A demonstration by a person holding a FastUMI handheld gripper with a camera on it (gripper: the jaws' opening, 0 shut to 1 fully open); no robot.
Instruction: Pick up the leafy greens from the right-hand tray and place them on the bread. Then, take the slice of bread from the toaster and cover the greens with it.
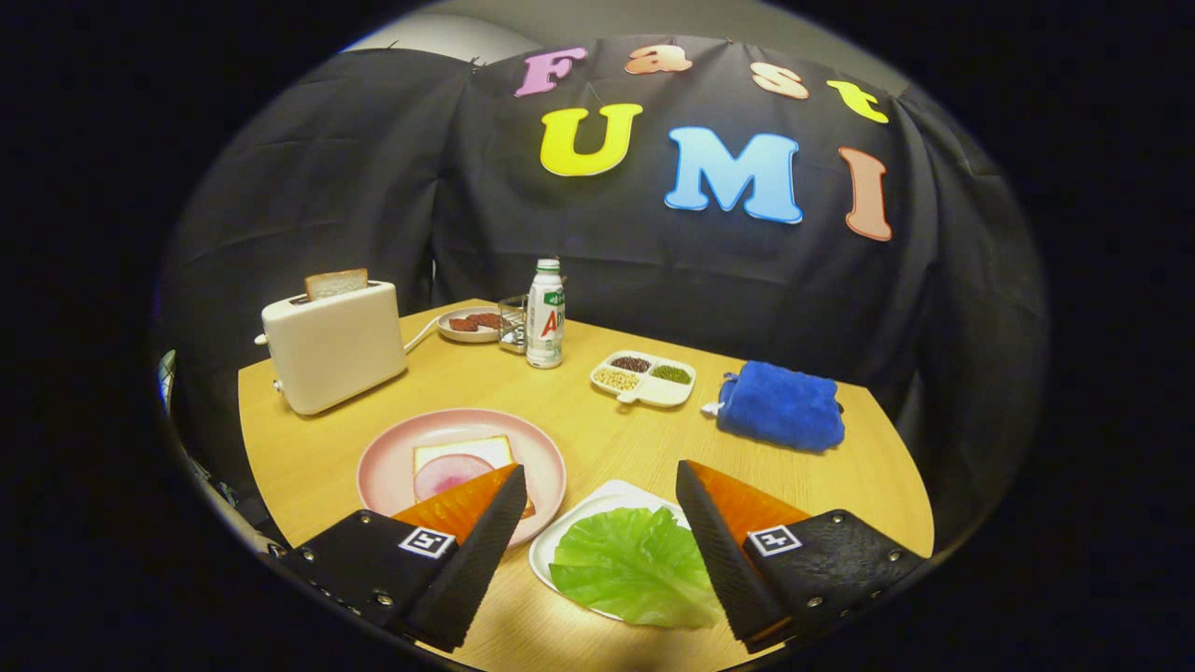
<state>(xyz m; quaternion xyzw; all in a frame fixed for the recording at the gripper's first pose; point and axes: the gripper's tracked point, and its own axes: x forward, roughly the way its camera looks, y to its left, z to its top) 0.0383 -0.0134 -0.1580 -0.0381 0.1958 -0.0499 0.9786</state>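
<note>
Spread wide and holding nothing, the gripper (597, 485) hangs above the leafy greens (635, 567) on their white tray (597, 499), a good stance to drop onto the leaf. Left of the tray is the pink plate (392, 467) with bread (464, 454); beyond, the toaster (333, 347) holds a slice (335, 283). A bottle (545, 315), divided dish (644, 378) and blue cloth (780, 406) stand farther off, not blocking.
</note>
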